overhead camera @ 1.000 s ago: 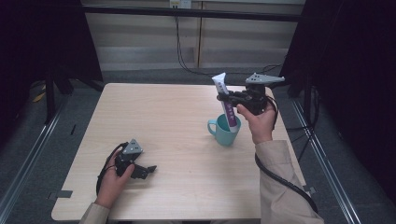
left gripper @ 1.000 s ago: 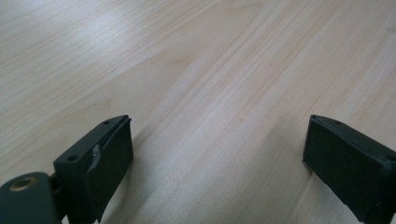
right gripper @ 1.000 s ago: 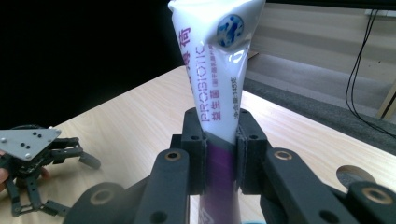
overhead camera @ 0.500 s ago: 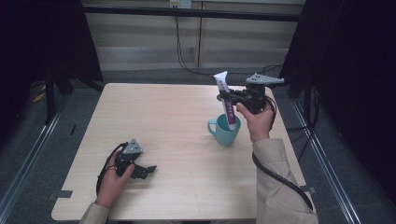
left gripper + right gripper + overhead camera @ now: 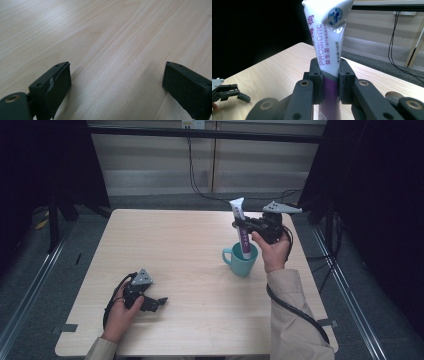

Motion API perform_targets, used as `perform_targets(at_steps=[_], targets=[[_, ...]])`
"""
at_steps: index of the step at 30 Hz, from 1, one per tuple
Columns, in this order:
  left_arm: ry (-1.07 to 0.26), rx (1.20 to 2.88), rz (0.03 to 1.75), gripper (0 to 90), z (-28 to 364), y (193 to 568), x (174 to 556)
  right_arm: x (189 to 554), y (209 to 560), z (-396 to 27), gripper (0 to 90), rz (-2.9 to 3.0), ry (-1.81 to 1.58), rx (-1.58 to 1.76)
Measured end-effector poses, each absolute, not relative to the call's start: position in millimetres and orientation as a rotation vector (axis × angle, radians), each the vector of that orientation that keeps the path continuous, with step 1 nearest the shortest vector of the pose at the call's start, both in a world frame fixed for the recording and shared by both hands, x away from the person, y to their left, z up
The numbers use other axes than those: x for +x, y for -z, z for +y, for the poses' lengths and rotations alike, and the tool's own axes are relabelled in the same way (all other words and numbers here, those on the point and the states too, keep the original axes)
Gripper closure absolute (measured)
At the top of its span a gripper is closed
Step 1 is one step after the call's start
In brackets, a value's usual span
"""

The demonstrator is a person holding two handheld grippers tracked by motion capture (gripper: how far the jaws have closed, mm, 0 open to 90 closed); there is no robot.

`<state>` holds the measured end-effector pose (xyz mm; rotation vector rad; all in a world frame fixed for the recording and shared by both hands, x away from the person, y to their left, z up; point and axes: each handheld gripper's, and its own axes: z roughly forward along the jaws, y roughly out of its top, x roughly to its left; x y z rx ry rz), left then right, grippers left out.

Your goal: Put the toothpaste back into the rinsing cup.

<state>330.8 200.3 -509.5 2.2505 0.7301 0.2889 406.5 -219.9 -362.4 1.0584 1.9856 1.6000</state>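
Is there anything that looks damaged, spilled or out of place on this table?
Nothing is spilled or broken. The right gripper holds the toothpaste tube upright with its lower end in the teal mug. The left gripper rests open on the table.

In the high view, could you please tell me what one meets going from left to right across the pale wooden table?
Left claw resting open on the pale wooden table → teal ceramic mug → right claw, shut on the white-and-purple toothpaste tube standing in the mug.
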Motion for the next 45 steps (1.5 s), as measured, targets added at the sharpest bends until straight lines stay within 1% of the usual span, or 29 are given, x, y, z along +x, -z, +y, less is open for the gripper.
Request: perform_targets(at_steps=[45], targets=[[-0.289, 2.251, 0.73, 8.0, 200.3, 509.5, 330.8, 402.5, 389.1, -226.2, 76.6, 1.939, -1.583, 1.052]])
